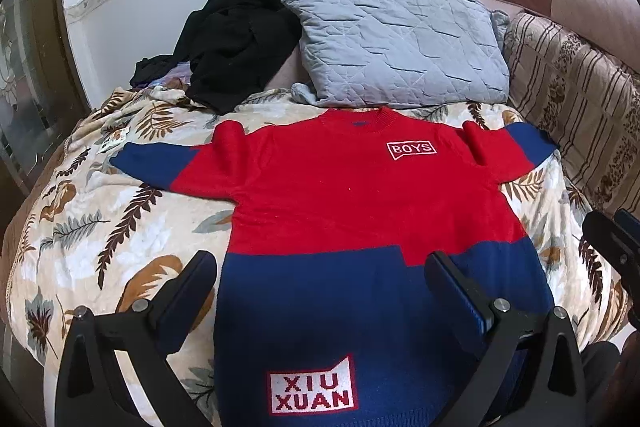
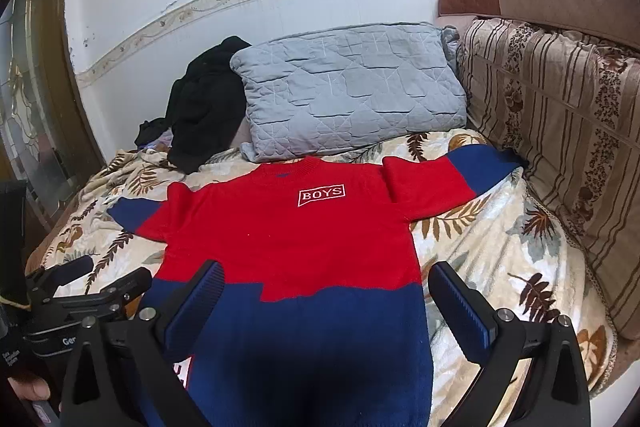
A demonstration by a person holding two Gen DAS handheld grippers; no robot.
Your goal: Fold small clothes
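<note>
left gripper (image 1: pixel 320 279): jaws spread wide, nothing between the pads; it hangs above the sweater's blue hem band, angled down at it, the left finger over the blanket just beside the sweater's edge, the right finger over the blue cloth.
right gripper (image 2: pixel 324 291): also spread wide and holding nothing; it hovers over the same blue lower part of the sweater, its right finger just past the sweater's side edge.
contact: whether either finger touches the sweater cannot be told from these views; both look clear of it.
sweater (image 1: pixel 340 195): red and blue knit, lying face up and flat, both sleeves stretched out to the sides, neck away from the grippers, hem nearest them; "boys" badge on the chest, "xiu xuan" patch near the hem.
blanket (image 1: pixel 100 235): leaf-patterned, under the sweater on all sides.
pillow (image 1: pixel 400 43): grey quilted, just beyond the sweater's neck.
black clothes (image 1: pixel 240 39): heaped beside the pillow, beyond the sweater's left-hand sleeve.
striped cushion (image 2: pixel 560 115): just past the sweater's right-hand sleeve tip.
done: the sweater appears laid out and smoothed, ready.
left: no fold shows yet; sleeves to bring in, sides or body to fold over, then likely the hem up to the neck. judged at the very start.
</note>
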